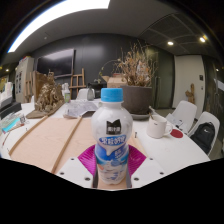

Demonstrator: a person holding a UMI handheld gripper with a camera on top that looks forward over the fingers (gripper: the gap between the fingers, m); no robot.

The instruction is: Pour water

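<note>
Bottle upright between jaws, above surface.
Bottle (112,135), blue cap, sits between pink pads (137,160); jaws (112,172) appear closed on it. White cup (157,127) beyond, right.

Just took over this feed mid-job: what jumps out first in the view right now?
The bottle dominates: clear plastic, light blue cap, blue and white label, upright between the gripper fingers, which appear to press on its lower part. Beyond it to the right, a white cup stands on the white table. Further back, a big bundle of dried branches rises behind the table.
</note>
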